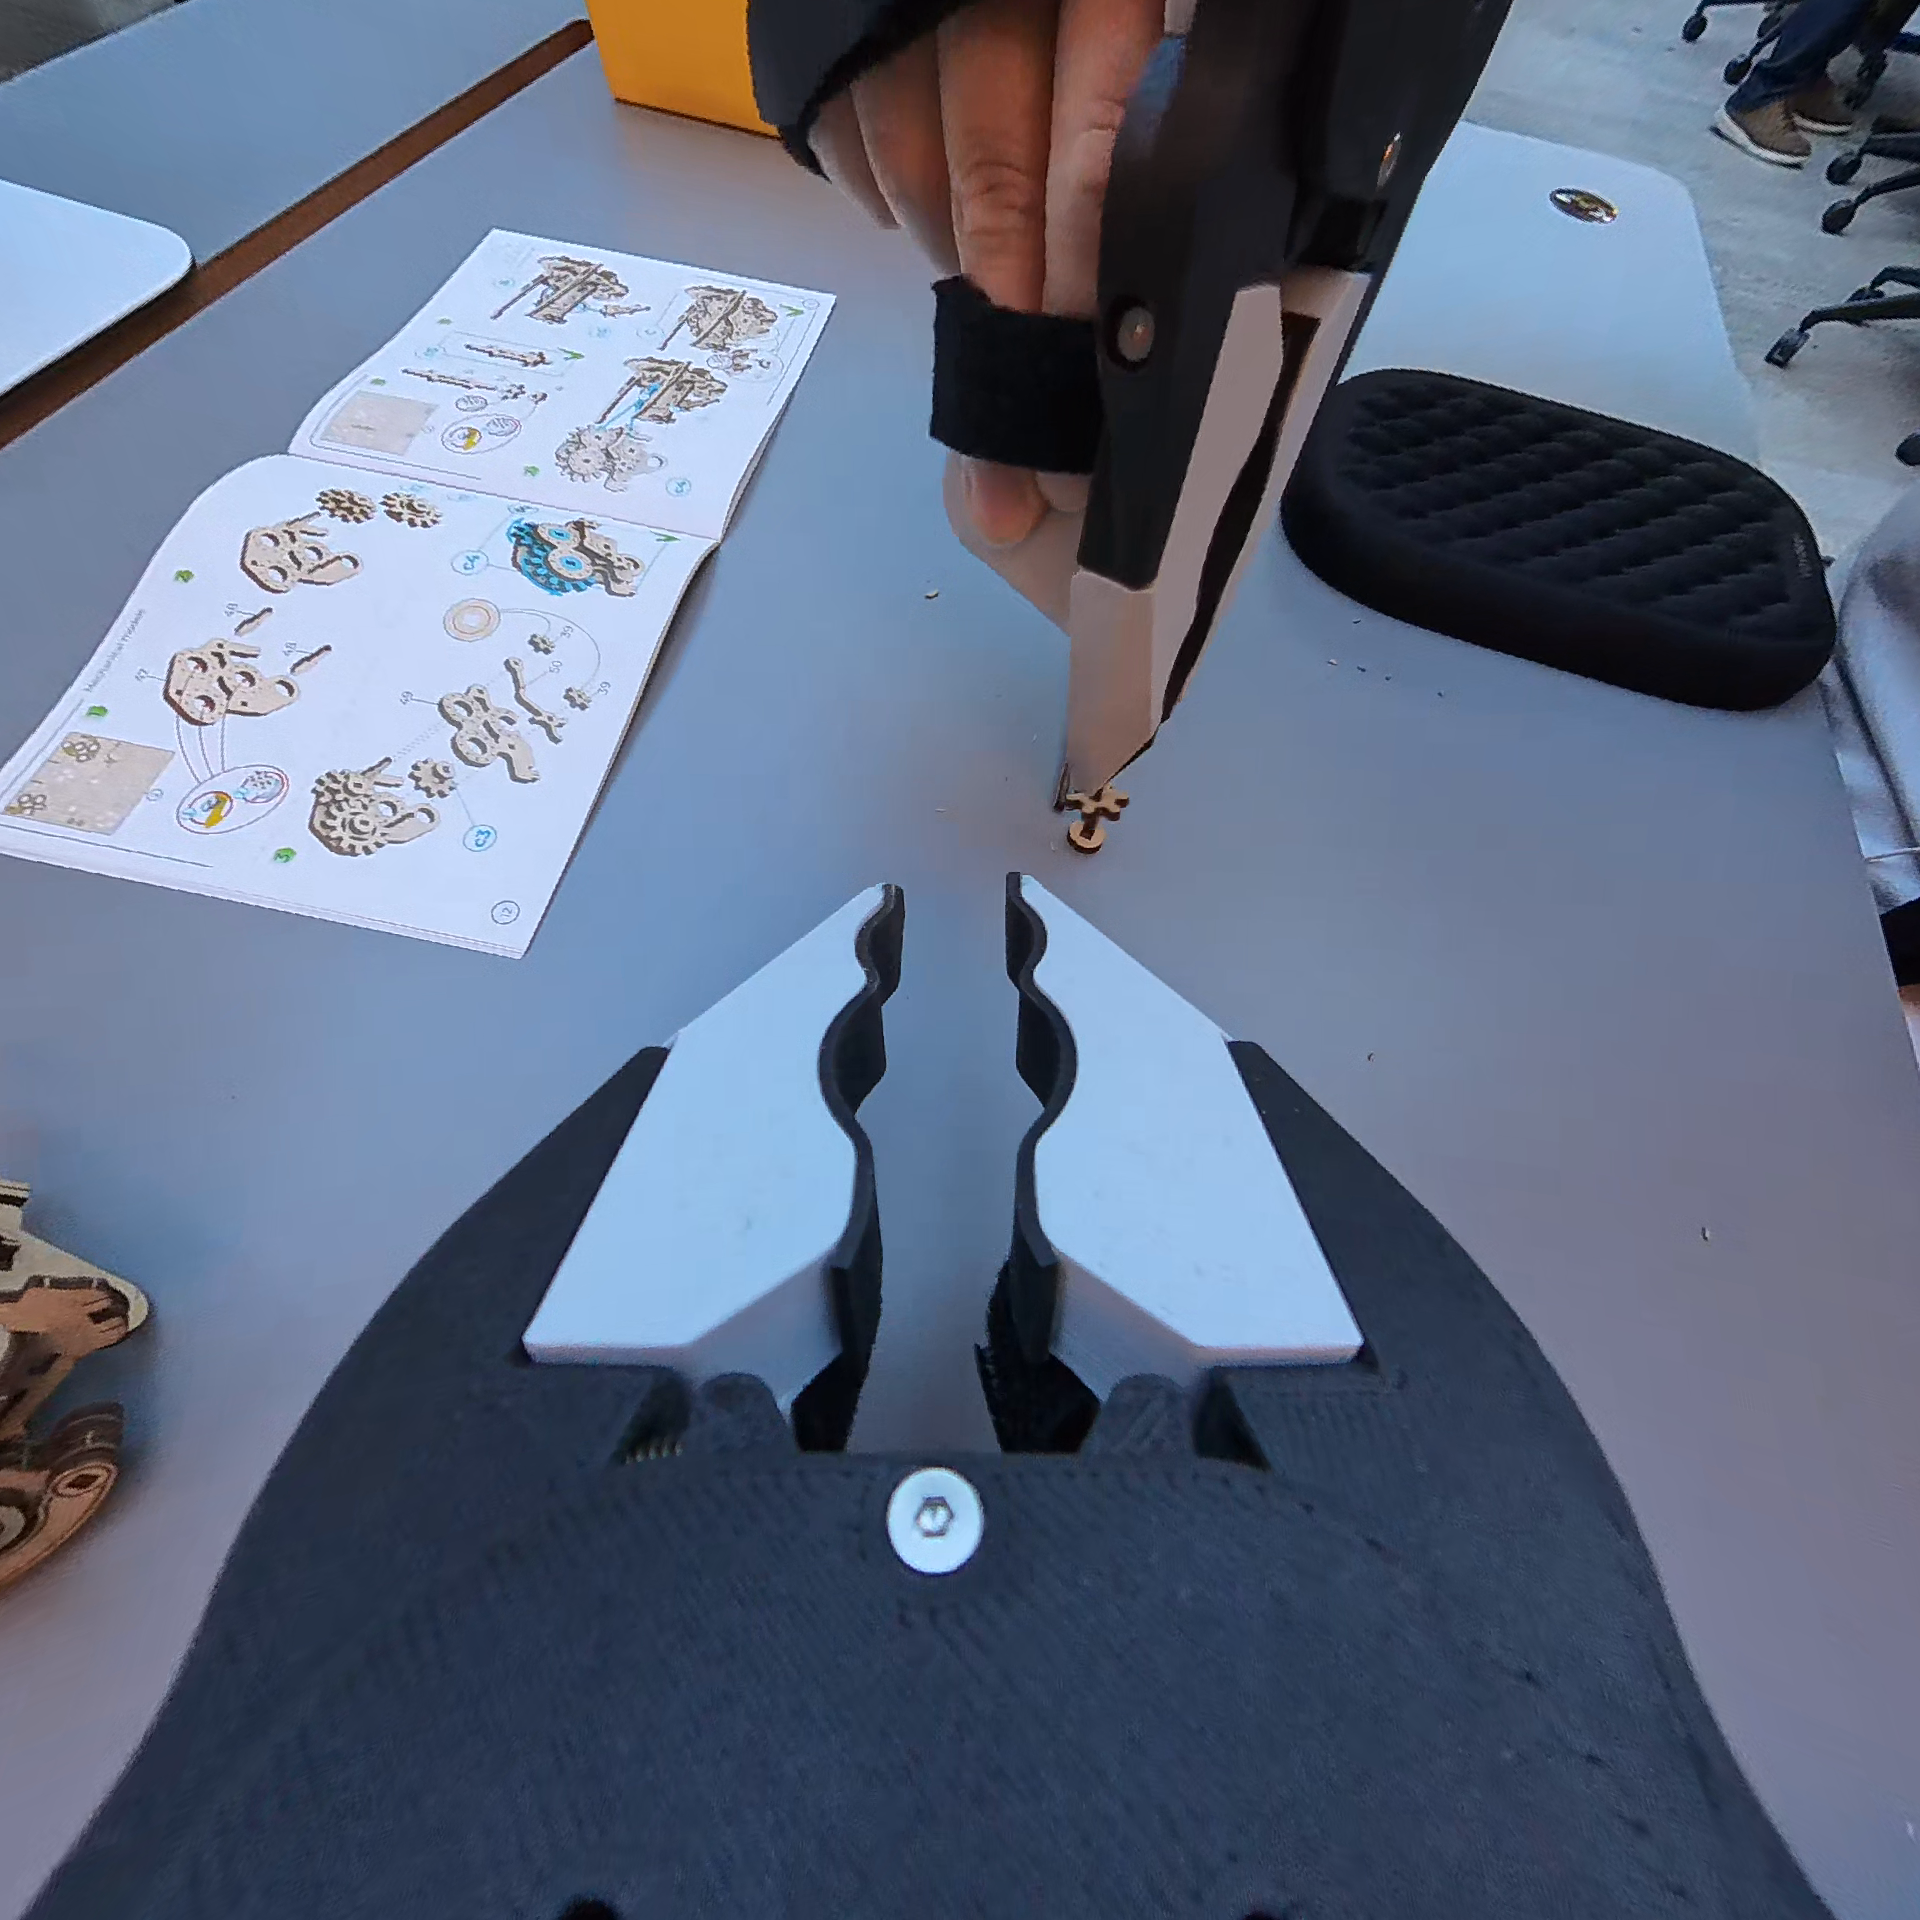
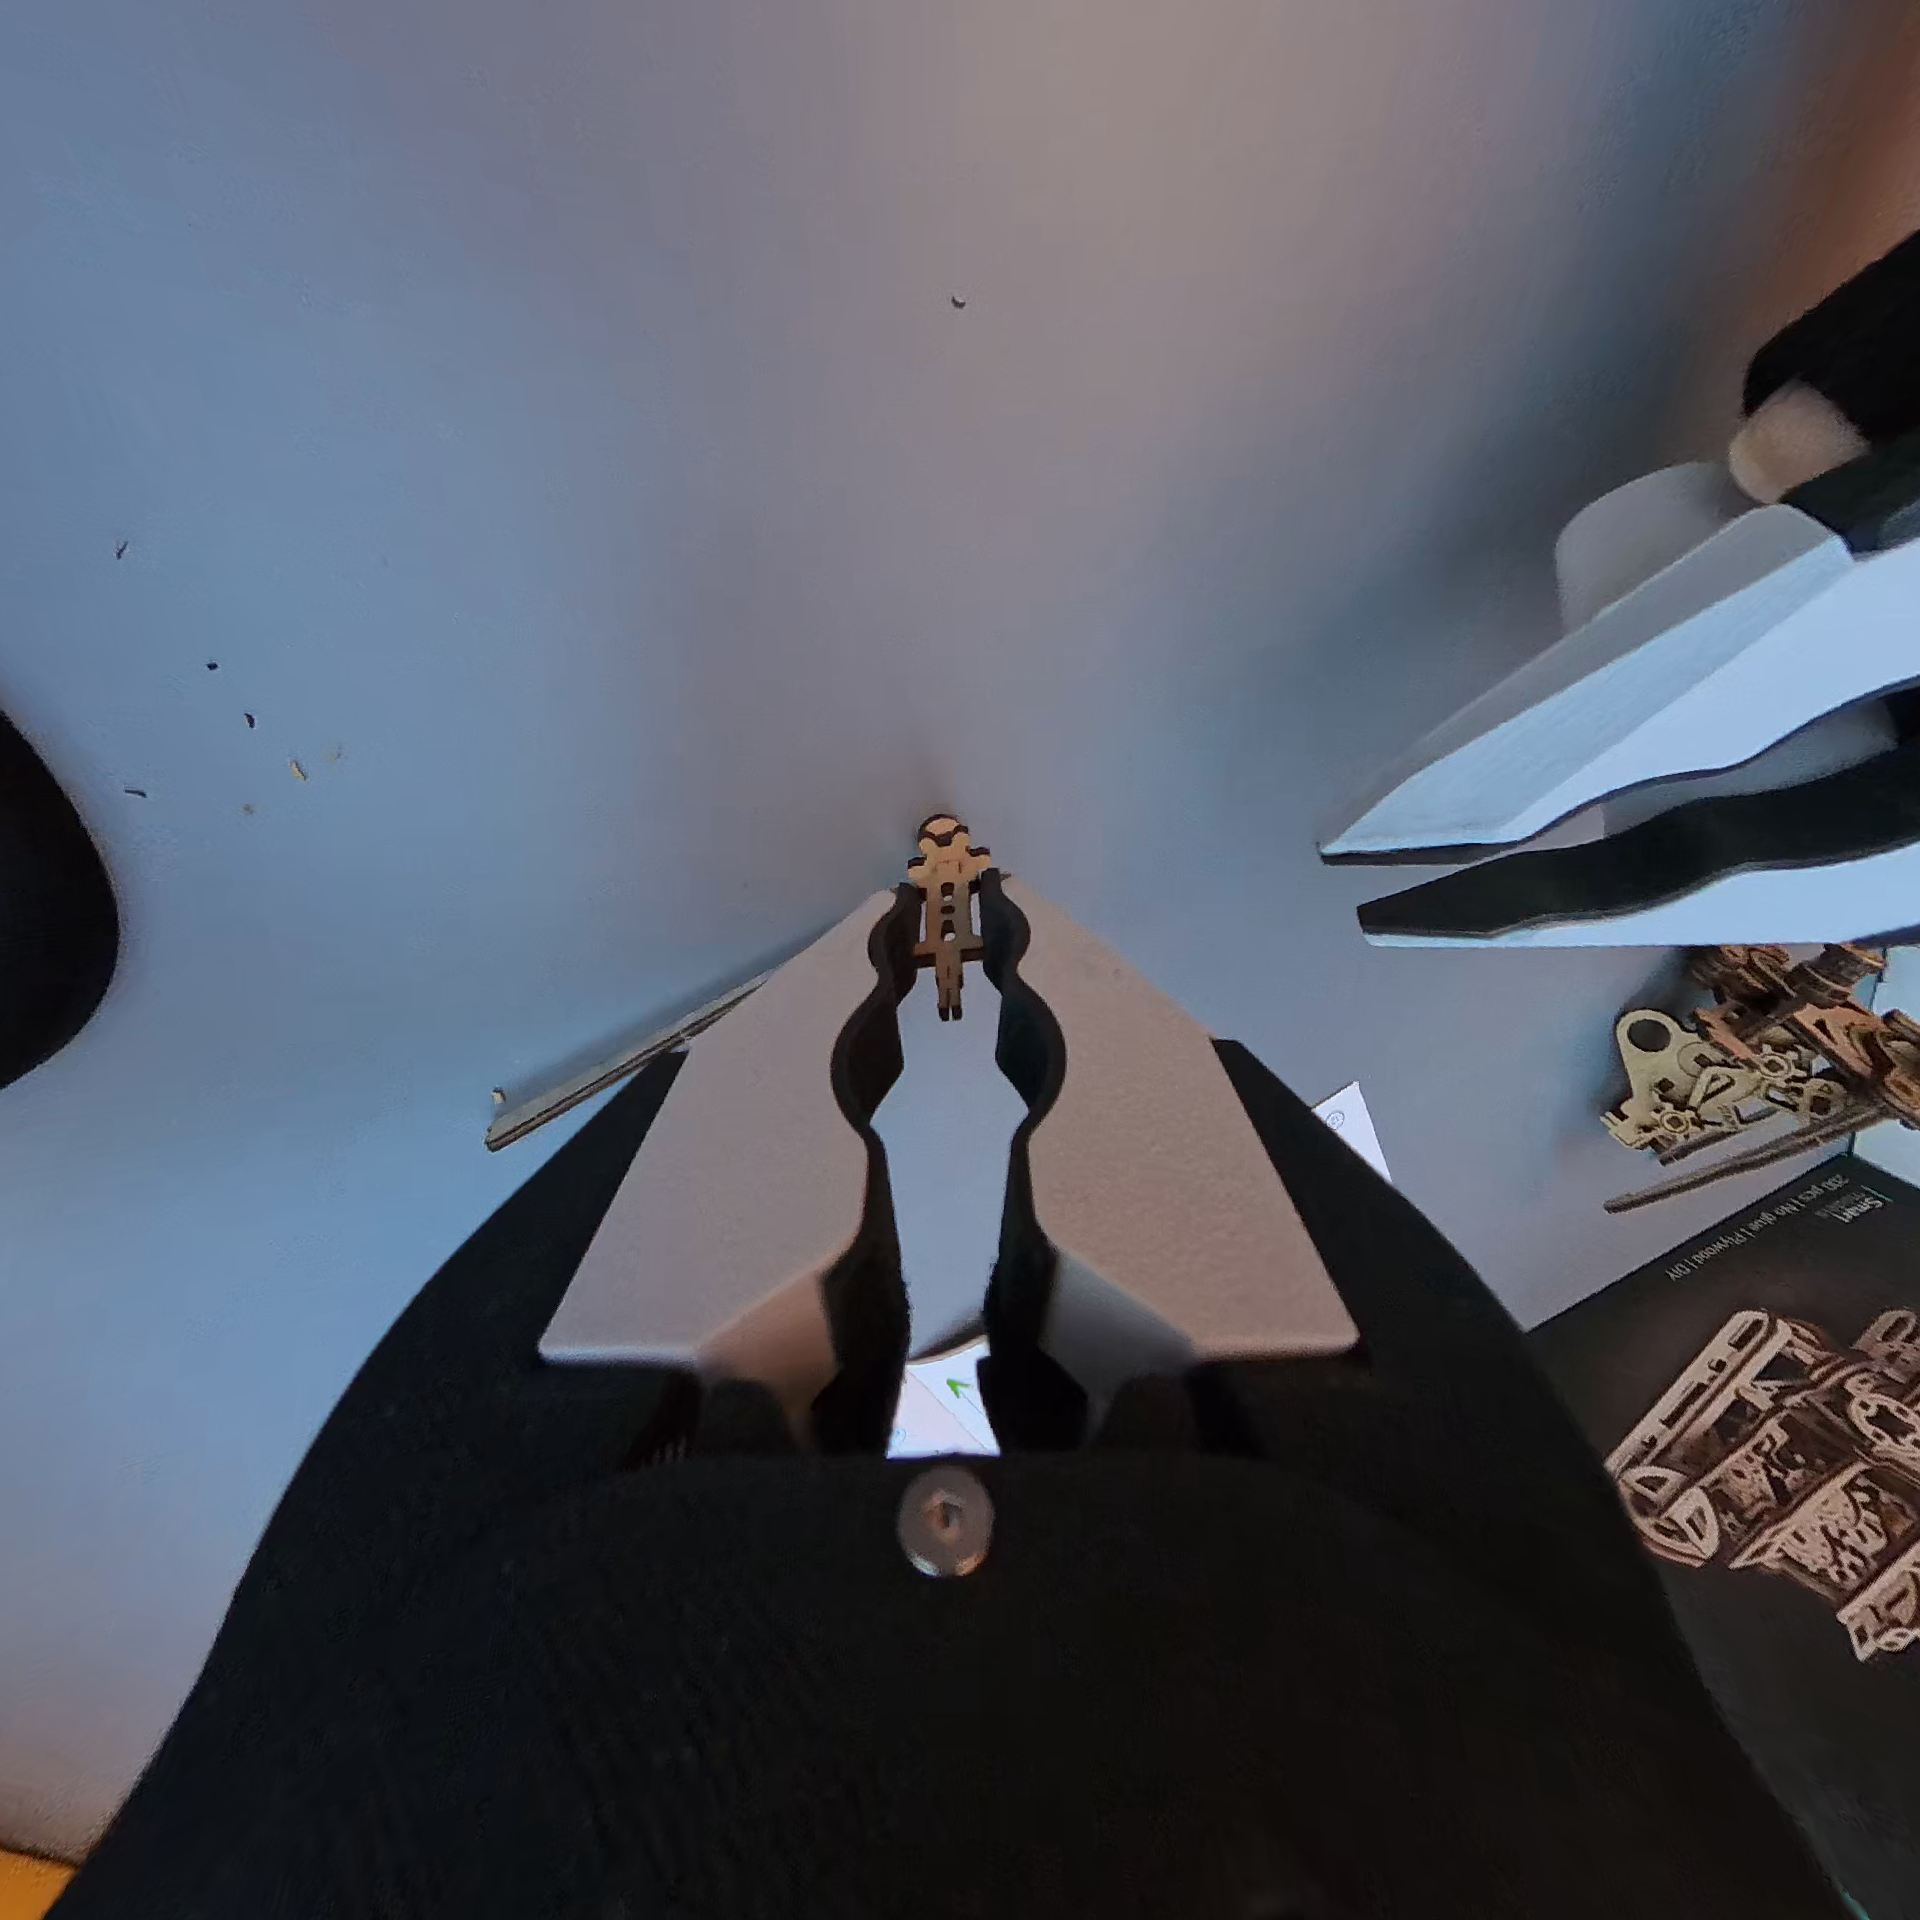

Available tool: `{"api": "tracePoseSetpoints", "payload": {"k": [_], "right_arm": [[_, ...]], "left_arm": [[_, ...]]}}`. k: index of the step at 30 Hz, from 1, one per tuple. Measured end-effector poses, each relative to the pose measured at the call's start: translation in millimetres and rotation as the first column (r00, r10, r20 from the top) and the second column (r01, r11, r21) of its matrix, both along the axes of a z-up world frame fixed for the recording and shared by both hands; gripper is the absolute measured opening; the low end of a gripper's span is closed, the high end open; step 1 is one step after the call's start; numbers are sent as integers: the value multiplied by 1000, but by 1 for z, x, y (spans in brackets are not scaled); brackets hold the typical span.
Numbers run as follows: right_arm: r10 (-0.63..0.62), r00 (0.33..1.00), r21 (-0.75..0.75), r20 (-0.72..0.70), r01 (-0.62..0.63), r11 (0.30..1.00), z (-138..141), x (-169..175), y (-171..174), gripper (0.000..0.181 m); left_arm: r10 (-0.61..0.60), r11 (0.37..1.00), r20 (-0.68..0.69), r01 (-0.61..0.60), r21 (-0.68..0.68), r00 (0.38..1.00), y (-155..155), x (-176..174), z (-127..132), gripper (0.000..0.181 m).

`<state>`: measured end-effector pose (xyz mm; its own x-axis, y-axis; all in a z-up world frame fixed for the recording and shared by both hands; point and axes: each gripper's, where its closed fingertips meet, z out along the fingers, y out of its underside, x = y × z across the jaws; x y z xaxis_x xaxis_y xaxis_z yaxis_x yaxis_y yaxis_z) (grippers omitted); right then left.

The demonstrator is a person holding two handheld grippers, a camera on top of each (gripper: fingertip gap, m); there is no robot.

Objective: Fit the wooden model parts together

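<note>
Grey matte tabletop (image 1: pixel 727 1091) serves as work surface; office chairs visible at 1 o'clock in left wrist view.

Status, as judged from the views:
- Right gripper (image 2: pixel 948 894), black body w/ white fingers, is clamped on a small pale laser-cut wooden pin w/ cross-shaped head (image 2: pixel 948 914). Pin tip touches or sits just above tabletop; cannot tell which. In left wrist view the same pin (image 1: pixel 1093 810) shows at 12 o'clock, just beyond the left fingertips.
- Left gripper (image 1: pixel 954 904) has jaws parted w/ nothing between them; it hovers near the pin, approx. level w/ table.
- Partly built brown wooden mechanical model (image 2: pixel 1756 1049) sits at 3 o'clock in right wrist view, well apart from the pin.
- Open white instruction booklet w/ assembly diagrams (image 1: pixel 395 623) lies at 10 o'clock in left wrist view; black padded wrist rest (image 1: pixel 1558 540) at 2 o'clock.

Done: sub-assembly exists; pin picked. Left: carry pin to its mating part, align, press in. No mating contact yet.
</note>
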<state>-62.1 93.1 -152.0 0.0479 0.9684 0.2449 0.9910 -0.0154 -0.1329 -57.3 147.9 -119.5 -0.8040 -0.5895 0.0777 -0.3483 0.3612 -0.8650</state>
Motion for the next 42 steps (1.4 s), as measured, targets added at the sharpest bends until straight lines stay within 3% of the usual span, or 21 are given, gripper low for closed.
{"api": "tracePoseSetpoints", "payload": {"k": [12,42], "right_arm": [[44,994,-52,103,-39,998,-3,3,0,11],[83,976,-112,203,-61,992,-6,5,-2,11]], "left_arm": [[-5,1000,0,5,7,1000,-1,-1,0,17],[-6,1000,3,6,4,1000,-1,-2,2,17]]}}
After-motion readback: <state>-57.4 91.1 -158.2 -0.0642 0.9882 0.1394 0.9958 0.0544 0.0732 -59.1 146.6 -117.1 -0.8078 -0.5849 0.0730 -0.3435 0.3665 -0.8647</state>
